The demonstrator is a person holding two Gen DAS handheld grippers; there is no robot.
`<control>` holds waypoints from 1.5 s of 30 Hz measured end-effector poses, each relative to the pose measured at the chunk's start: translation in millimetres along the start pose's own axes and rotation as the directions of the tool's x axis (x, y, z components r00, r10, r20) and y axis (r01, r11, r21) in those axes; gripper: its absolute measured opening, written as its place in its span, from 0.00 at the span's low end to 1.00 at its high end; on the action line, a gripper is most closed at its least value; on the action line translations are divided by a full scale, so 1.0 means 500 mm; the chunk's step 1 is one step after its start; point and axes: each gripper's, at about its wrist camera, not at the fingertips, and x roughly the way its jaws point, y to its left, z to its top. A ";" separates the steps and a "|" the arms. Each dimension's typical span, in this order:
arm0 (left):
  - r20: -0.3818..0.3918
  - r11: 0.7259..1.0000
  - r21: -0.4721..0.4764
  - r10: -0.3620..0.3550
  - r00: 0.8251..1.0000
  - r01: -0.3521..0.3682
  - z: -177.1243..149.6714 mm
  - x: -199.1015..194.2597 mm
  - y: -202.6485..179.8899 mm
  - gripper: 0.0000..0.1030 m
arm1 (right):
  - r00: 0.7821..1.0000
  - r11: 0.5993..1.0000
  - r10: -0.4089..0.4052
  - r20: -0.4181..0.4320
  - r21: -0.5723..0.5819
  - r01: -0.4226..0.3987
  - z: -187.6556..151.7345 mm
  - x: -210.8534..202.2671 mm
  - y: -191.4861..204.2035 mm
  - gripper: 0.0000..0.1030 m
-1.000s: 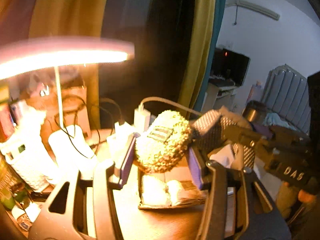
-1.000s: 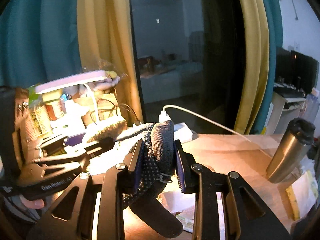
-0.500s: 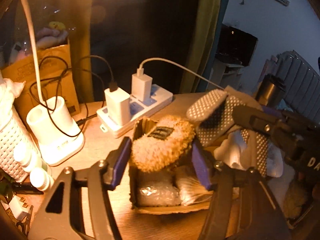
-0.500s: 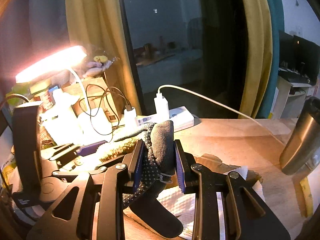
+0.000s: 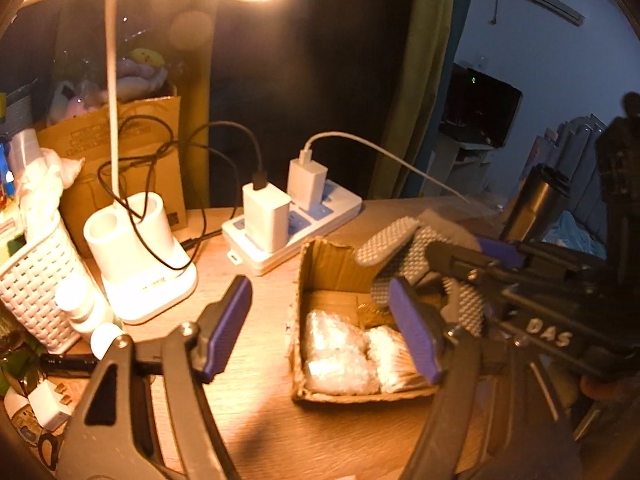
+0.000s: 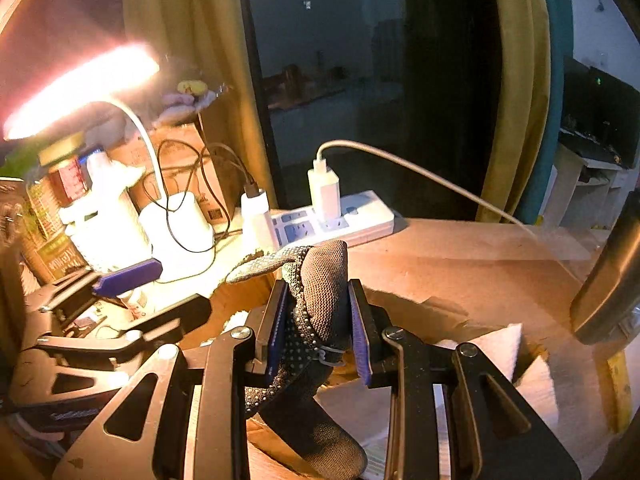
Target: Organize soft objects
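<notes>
My left gripper [image 5: 320, 320] is open and empty above the left edge of a small cardboard box [image 5: 320, 268] on the wooden desk. The box holds clear plastic-wrapped bundles [image 5: 340, 348]; a bit of fuzzy tan material shows at its back right, mostly hidden behind my purple fingertip [image 5: 416, 336]. My right gripper [image 6: 318, 320] is shut on a grey dotted work glove [image 6: 320, 276], held above the box's right side. The glove [image 5: 404, 248] and the right gripper also show in the left wrist view.
A white power strip [image 5: 296, 224] with two chargers and cables lies behind the box. A lit desk lamp base [image 5: 140, 260], a white basket [image 5: 36, 276] and small bottles stand left. A steel tumbler [image 5: 536, 200] stands right. White tissue [image 6: 492, 344] lies on the desk.
My left gripper opened and let go of the fuzzy tan object over the box, then pulled back a little. My right gripper kept its hold on the glove and moved lower.
</notes>
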 end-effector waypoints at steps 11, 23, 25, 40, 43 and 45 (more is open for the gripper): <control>0.008 0.999 -0.038 0.015 1.000 -0.015 0.001 -0.011 0.029 0.70 | 0.999 1.000 0.028 -0.030 -0.013 -0.029 -0.002 0.032 0.026 0.38; -0.001 1.000 -0.018 0.021 1.000 -0.021 -0.001 -0.008 0.019 0.70 | 1.000 1.000 -0.021 0.003 0.005 0.021 0.001 -0.020 0.002 0.50; 0.006 1.000 -0.013 0.023 1.000 -0.022 0.001 -0.011 0.017 0.70 | 0.999 0.999 -0.032 0.008 0.008 0.032 -0.002 -0.034 -0.004 0.50; 0.066 0.999 0.036 0.000 0.998 -0.002 0.009 -0.084 -0.043 0.70 | 0.993 0.995 -0.101 0.064 0.026 0.100 -0.029 -0.161 -0.025 0.51; 0.080 0.999 0.044 -0.007 0.997 0.004 0.009 -0.108 -0.056 0.70 | 0.991 0.994 -0.107 0.083 0.027 0.106 -0.032 -0.190 -0.024 0.51; 0.093 0.999 0.051 -0.011 0.996 0.006 0.011 -0.126 -0.067 0.70 | 0.989 0.994 -0.112 0.097 0.027 0.110 -0.035 -0.211 -0.023 0.51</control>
